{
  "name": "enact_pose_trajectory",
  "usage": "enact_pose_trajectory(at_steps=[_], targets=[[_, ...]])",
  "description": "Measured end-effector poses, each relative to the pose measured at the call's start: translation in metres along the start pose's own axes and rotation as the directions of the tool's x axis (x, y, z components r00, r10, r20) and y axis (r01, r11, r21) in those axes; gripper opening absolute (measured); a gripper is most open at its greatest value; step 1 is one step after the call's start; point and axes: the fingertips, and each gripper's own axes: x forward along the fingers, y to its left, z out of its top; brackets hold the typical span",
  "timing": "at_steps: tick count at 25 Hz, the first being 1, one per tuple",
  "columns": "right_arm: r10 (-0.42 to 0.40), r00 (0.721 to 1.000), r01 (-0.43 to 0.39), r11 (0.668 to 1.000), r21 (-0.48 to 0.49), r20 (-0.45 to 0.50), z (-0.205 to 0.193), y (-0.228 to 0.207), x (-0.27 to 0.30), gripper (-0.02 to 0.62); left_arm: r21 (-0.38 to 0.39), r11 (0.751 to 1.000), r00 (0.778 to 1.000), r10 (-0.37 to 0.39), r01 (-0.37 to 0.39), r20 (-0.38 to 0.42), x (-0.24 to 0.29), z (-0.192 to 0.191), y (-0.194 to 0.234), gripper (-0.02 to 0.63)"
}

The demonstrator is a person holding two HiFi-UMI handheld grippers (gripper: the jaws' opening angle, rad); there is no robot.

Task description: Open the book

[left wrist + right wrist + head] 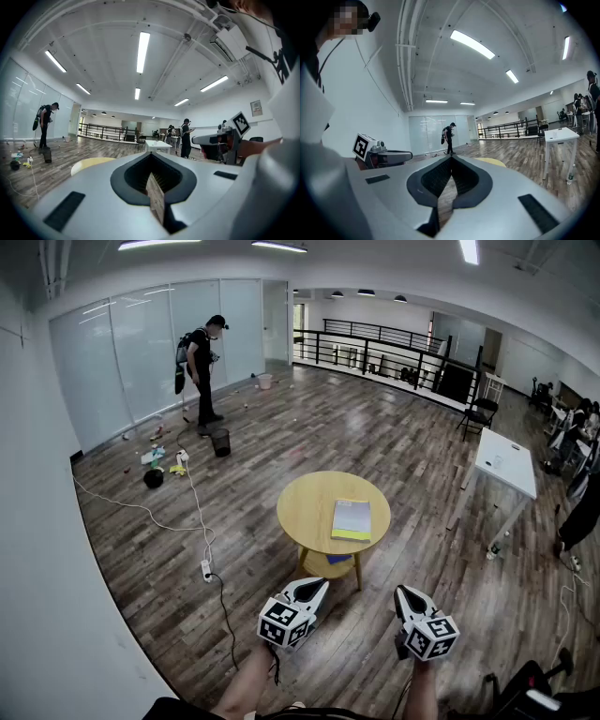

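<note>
Wood floor (375,427), round yellow table (305,512) with closed book (352,519).

The head view looks steeply down, both gripper views level, all sharing the round table (309,512) ahead.

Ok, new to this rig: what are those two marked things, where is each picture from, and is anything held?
A person carries two hand-held two-jaw grippers. The head view looks down from the person's head onto the left gripper and right gripper. The other two pictures come from cameras riding on each gripper, looking along its jaws. Both are shut and empty. Ahead, a closed book lies on a round yellow table, untouched.
</note>
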Motion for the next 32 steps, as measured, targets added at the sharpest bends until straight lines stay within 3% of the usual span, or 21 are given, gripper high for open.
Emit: enact_pose_trajectory(at_steps=[17, 25, 32], targets=[[-0.037, 0.999, 0.037, 0.999, 0.005, -0.014, -0.012, 0.022, 0.035, 0.003, -0.002, 1.000, 1.000, -0.024, 0.024, -0.007, -0.012, -0.006, 0.047, -0.002], [-0.020, 1.000, 0.020, 1.000, 0.015, -0.024, -0.015, 0.007, 0.063, 0.003, -0.020, 1.000, 1.000, -0.012, 0.012, -0.022, 0.007, -0.014, 0.065, -0.002], [0.009, 1.000, -0.008, 1.000, 0.023, -0.022, -0.007, -0.033, 0.110, 0.003, -0.011, 1.000, 1.000, 0.007, -0.007, -0.008, 0.054, -0.003, 0.096, -0.002]])
